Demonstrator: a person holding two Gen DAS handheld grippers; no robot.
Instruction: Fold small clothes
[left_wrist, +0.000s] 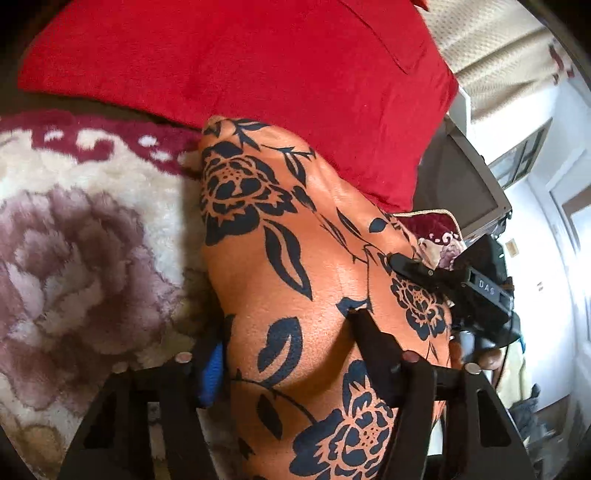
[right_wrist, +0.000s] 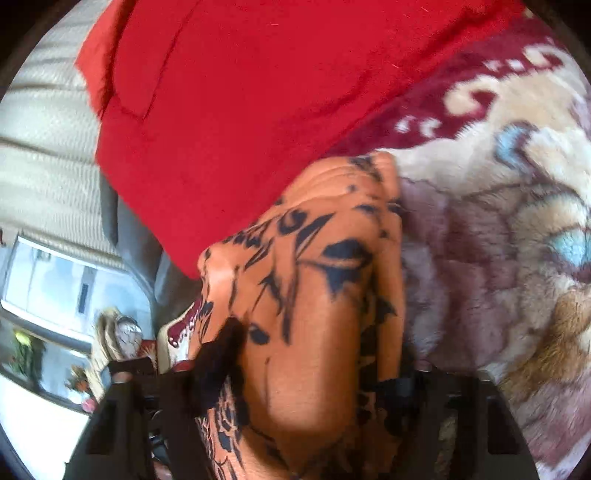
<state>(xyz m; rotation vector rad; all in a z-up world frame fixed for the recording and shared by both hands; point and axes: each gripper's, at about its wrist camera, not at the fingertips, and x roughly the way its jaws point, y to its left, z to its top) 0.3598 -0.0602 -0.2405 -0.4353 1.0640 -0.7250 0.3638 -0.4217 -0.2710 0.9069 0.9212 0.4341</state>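
Orange floral garment (left_wrist: 295, 258), centre frame: mid-fold, your left gripper (left_wrist: 291, 332) and right gripper (right_wrist: 310, 354) both clamping it; next, lay it flat on the blanket (left_wrist: 74, 229).

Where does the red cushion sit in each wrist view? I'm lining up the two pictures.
Left wrist view: the red cushion fills the top, left of centre, behind the orange floral cloth.
Right wrist view: the red cushion fills the top centre, above the orange floral cloth.
Shared landmark: the plush flowered blanket under the cloth.
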